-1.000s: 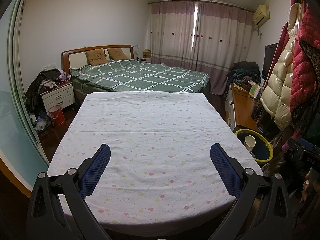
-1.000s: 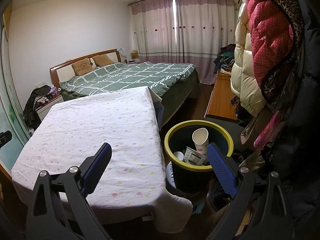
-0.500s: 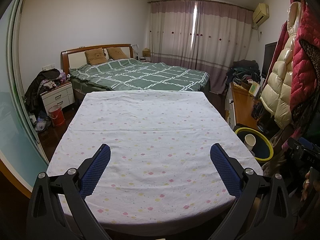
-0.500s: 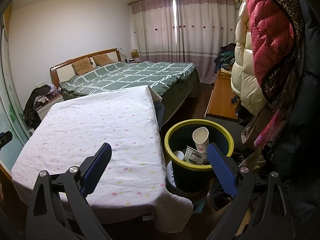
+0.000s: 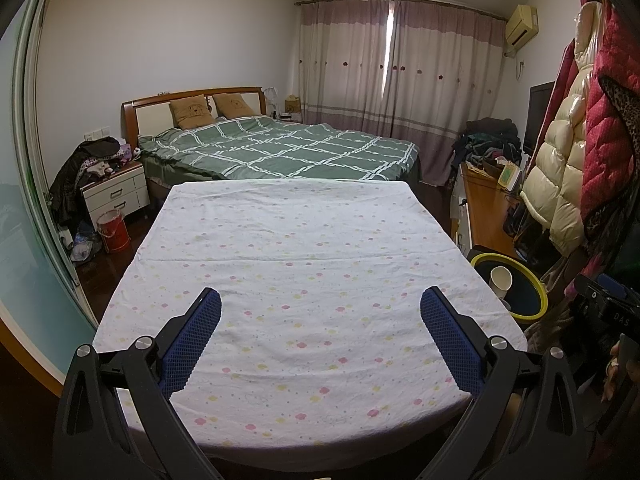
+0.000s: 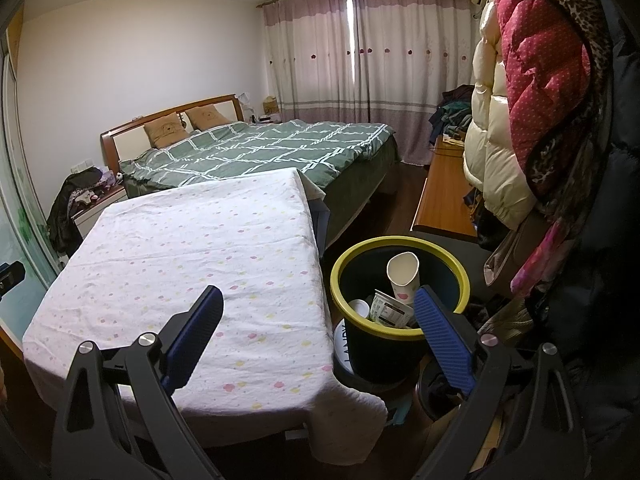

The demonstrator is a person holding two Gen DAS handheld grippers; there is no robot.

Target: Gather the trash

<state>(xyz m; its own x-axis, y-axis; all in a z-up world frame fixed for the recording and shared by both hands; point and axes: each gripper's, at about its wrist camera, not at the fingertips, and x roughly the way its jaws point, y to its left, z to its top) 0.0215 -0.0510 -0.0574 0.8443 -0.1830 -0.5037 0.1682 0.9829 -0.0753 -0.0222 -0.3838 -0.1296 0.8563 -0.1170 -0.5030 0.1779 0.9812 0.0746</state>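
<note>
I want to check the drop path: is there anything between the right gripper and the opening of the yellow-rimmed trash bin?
Nothing visible blocks it. The right gripper is open and empty, and the trash bin stands uncovered just beyond its right finger, beside the cloth-covered table. A paper cup and a carton already lie inside.

path: above tablecloth (image 5: 312, 264) open | obstacles: bin (image 6: 400, 246) beside table, hanging coats (image 6: 532, 92) right

The bin (image 6: 400, 280) stands right of the table (image 6: 192, 248), cups (image 6: 402, 276) inside; the bed (image 6: 260, 148) lies behind
</note>
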